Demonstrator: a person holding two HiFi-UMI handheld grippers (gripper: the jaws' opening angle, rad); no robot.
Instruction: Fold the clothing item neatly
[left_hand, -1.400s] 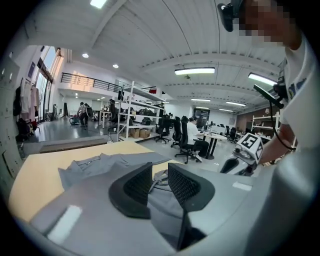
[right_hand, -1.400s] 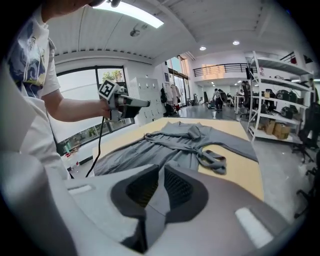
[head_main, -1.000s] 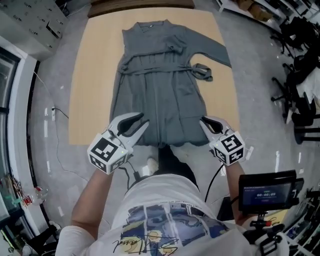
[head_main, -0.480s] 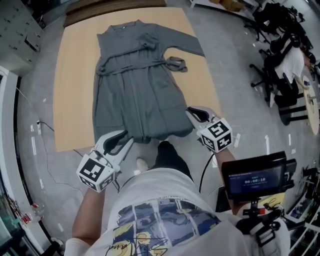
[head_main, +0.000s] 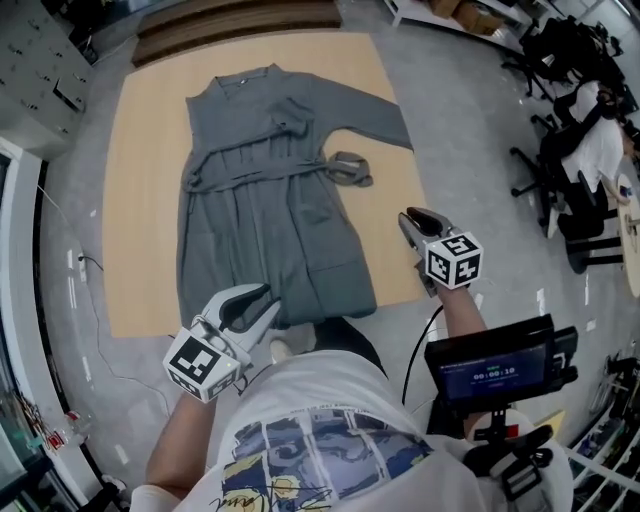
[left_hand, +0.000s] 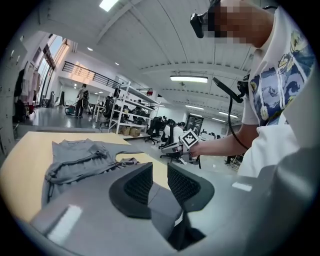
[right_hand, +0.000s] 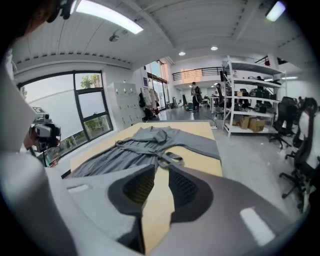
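The dress (head_main: 270, 210) lay flat and lengthwise on the table (head_main: 140, 200), collar toward the far edge and hem at the near edge, a sensible spread for starting a fold. From overhead, one sleeve (head_main: 365, 110) ran out toward the right edge, and the loose belt end (head_main: 350, 168) sat just beside the waist. The other sleeve I could not pick out; it may have been tucked under. The left gripper (head_main: 268, 302) hovered at the near-left corner of the hem. The right gripper (head_main: 412, 220) stood off by the right edge, apart from the cloth. The hem's very edge was cut off by the person's body.

Along the left gripper (left_hand: 160, 170), the jaws stood a little apart. Grey cloth showed low in the gap, yet the pads did not seem to press it, so I judged it free, perhaps lining up for a pinch. The dress (left_hand: 75, 155) stretched away across the table (left_hand: 25, 160). The right gripper (left_hand: 182, 145) showed beyond.

Along the right gripper (right_hand: 161, 172), the jaws had just been opening and held nothing; only bare table (right_hand: 197, 162) showed between them. The dress (right_hand: 135, 147) lay ahead, its near-left part hidden behind the gripper's body.
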